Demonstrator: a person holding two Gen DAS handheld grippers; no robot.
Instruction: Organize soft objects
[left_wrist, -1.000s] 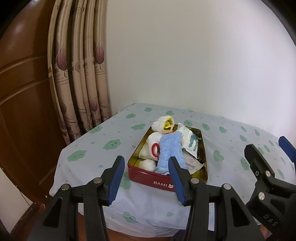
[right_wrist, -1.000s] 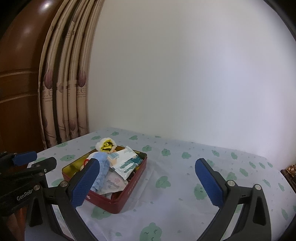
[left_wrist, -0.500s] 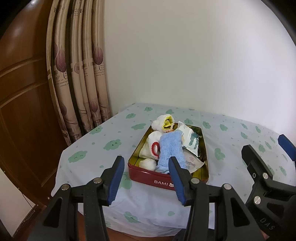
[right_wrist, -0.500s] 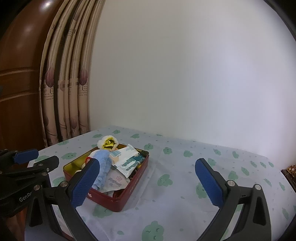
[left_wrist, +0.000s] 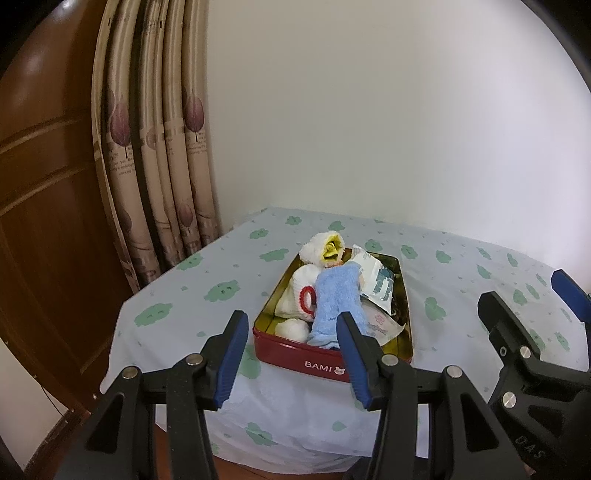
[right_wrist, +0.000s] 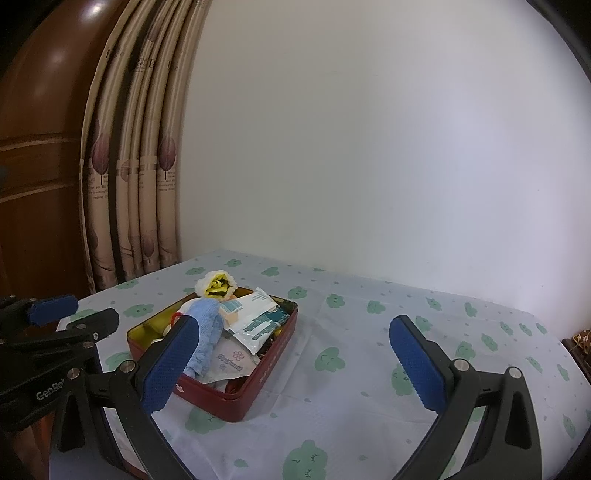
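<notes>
A red tin (left_wrist: 325, 363) marked BAMI sits on the table near its front left corner, also in the right wrist view (right_wrist: 266, 365). It holds a blue towel (left_wrist: 338, 299) (right_wrist: 207, 325), a white plush toy with a yellow face (left_wrist: 325, 251) (right_wrist: 218, 286), white cloth with a red ring (left_wrist: 301, 297), and plastic packets (left_wrist: 378, 280) (right_wrist: 255, 317). My left gripper (left_wrist: 293, 358) is open and empty, hovering short of the tin's near wall. My right gripper (right_wrist: 291, 362) is open and empty, to the right of the tin.
The table wears a pale cloth with green cloud prints (right_wrist: 369, 369). A patterned curtain (left_wrist: 162, 155) and a brown wooden door (left_wrist: 40, 184) stand at the left. A white wall (right_wrist: 369, 147) backs the table. The right gripper's fingers show in the left wrist view (left_wrist: 517, 343).
Both grippers have drawn slightly up and back from the table, so the tin sits a little lower and farther in view. Both stay open; the tin's contents have not moved.
</notes>
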